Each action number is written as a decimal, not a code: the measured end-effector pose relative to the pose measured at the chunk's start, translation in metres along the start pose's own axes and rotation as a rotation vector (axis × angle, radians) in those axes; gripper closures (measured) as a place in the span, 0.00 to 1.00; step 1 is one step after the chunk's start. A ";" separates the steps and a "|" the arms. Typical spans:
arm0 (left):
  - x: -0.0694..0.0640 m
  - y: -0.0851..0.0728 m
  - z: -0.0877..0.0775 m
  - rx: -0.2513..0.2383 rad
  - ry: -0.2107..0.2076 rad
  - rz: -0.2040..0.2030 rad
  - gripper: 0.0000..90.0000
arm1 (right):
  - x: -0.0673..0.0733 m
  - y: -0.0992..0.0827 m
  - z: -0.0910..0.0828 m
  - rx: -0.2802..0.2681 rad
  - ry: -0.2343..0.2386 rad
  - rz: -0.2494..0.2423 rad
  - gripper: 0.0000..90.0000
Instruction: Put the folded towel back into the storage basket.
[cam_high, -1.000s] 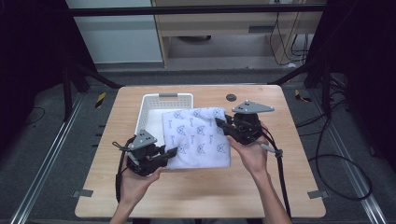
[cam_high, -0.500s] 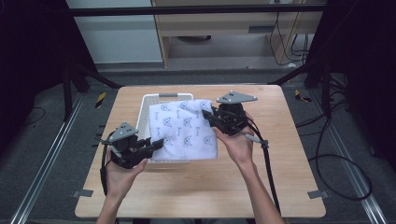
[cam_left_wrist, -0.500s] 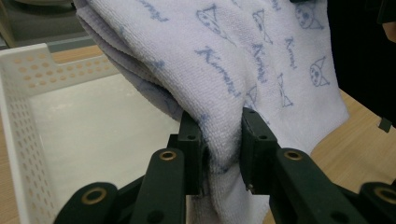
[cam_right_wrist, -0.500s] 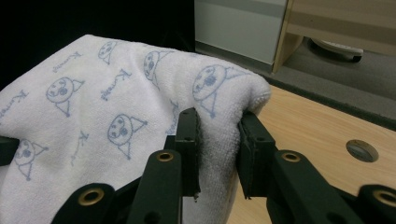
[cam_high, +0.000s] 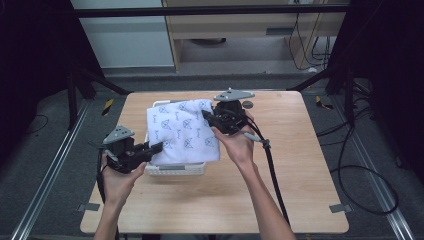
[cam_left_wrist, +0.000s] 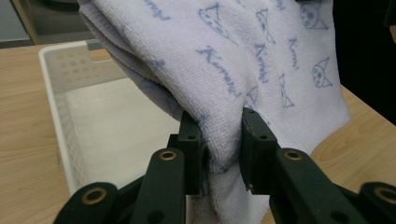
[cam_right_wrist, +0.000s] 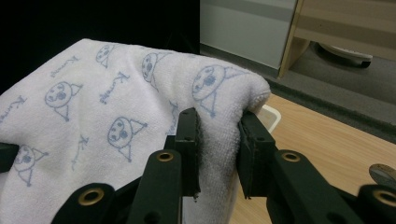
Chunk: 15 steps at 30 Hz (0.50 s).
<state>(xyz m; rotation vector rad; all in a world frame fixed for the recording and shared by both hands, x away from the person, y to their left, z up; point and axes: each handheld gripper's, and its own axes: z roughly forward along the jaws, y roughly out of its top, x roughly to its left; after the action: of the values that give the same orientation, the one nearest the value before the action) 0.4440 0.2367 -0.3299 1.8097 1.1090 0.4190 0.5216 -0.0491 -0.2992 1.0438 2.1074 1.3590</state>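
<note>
A folded white towel (cam_high: 182, 132) with blue cartoon prints hangs between both grippers above a white plastic basket (cam_high: 175, 170). My left gripper (cam_high: 159, 147) is shut on the towel's near left corner. In the left gripper view the cloth (cam_left_wrist: 261, 60) is pinched between the pads of that gripper (cam_left_wrist: 219, 140), and the perforated basket (cam_left_wrist: 56, 107) lies below. My right gripper (cam_high: 206, 116) is shut on the far right corner. In the right gripper view its pads (cam_right_wrist: 218, 140) squeeze a folded edge of the towel (cam_right_wrist: 93, 107), with a basket corner (cam_right_wrist: 273, 116) behind.
The wooden table (cam_high: 300, 165) carries a small dark round disc (cam_high: 247, 104) just behind the right gripper, also seen as a disc (cam_right_wrist: 383, 175) low right in the right gripper view. A cable (cam_high: 272, 170) trails from the right gripper along the forearm. Dark floor and frame rails surround the table.
Both grippers have carried the towel leftward and slightly up, from the table's middle to over the basket. Both stay shut on the cloth.
</note>
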 end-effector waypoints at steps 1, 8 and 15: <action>0.002 0.000 0.000 0.000 0.006 -0.001 0.80 | 0.000 0.001 0.002 -0.003 0.003 -0.002 0.81; 0.013 0.001 -0.001 -0.003 0.037 -0.015 0.80 | 0.003 0.006 0.018 0.001 0.015 0.003 0.81; 0.021 0.000 0.003 0.001 0.076 -0.019 0.80 | 0.005 0.008 0.034 0.003 0.017 -0.005 0.81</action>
<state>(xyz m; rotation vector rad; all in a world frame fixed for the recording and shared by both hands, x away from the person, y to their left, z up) 0.4568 0.2527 -0.3350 1.7953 1.1777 0.4793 0.5445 -0.0231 -0.3065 1.0313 2.1229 1.3678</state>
